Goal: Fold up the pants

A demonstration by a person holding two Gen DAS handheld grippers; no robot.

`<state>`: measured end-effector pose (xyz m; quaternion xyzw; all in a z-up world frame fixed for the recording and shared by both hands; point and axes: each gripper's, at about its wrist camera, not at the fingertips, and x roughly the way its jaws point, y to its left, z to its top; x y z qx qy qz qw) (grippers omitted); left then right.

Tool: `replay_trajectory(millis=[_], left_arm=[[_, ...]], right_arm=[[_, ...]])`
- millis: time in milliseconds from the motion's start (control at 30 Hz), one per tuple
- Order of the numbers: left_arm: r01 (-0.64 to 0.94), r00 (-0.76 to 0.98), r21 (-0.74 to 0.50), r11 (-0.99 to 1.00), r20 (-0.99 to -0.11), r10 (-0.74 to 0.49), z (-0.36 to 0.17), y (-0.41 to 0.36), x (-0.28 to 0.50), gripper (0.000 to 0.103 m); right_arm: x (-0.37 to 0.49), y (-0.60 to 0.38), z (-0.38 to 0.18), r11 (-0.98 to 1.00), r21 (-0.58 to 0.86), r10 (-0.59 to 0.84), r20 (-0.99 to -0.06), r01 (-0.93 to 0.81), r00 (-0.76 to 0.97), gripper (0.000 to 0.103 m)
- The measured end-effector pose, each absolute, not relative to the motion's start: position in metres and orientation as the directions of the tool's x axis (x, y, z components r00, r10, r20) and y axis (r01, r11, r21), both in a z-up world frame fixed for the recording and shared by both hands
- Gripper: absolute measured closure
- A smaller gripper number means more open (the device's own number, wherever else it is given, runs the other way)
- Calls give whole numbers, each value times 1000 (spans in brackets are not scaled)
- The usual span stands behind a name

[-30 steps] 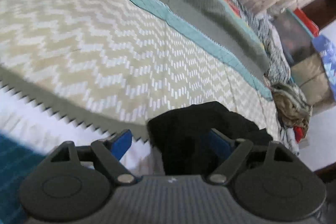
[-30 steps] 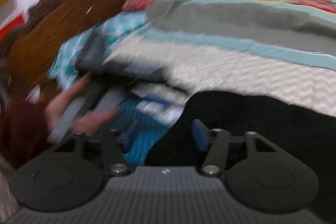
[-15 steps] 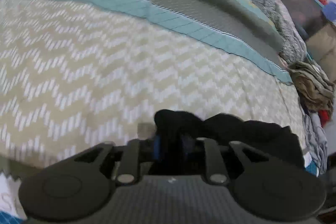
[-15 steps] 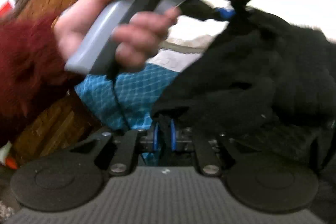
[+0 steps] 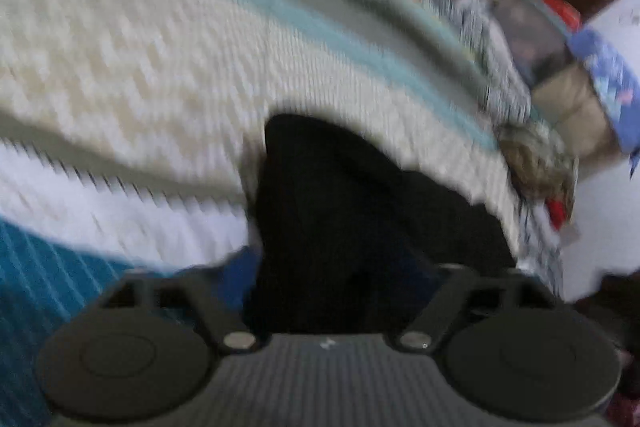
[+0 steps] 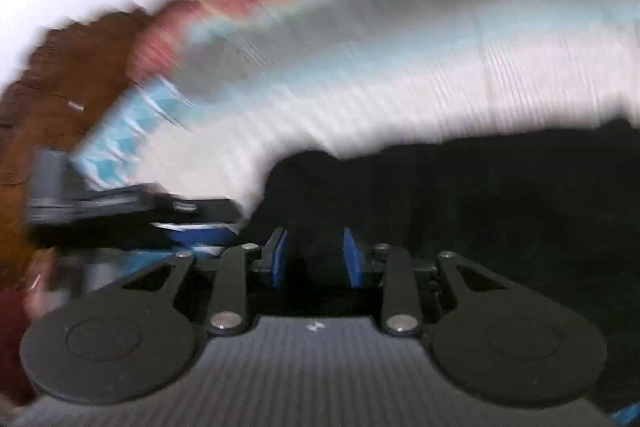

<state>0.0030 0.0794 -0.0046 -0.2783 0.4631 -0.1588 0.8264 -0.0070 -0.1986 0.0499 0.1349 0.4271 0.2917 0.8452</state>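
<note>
Both tongs, left (image 5: 336, 291) and right (image 6: 314, 259), reopening since clamping one black pants (image 6: 480, 211).

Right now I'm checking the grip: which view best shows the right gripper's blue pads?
The right wrist view: the right gripper is there, both blue pads visible, black pants cloth between them as the jaws open. The left wrist view doesn't show that gripper, only pants and blurred bedspread.

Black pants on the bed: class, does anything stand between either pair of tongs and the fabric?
Nothing visible does. The black pants already lie between the blue pads of the right tongs, whose jaws are opening. The left tongs, also opening, have the fabric directly ahead.
</note>
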Motion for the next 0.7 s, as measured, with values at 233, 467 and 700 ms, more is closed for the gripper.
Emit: replay_trajectory(millis=[233, 467, 700], left_arm=[[-71, 545, -598, 799, -694, -471, 0, 81, 0, 24], [-99, 499, -586, 804, -729, -470, -16, 69, 13, 76], [33, 569, -579, 814, -659, -492, 49, 36, 4, 87]], right_arm=[[-22, -193, 58, 805, 432, 592, -629, -406, 504, 74], [-21, -200, 63, 846, 349, 533, -550, -403, 643, 73], [13, -179, 16, 863, 373, 505, -681, -342, 531, 78]])
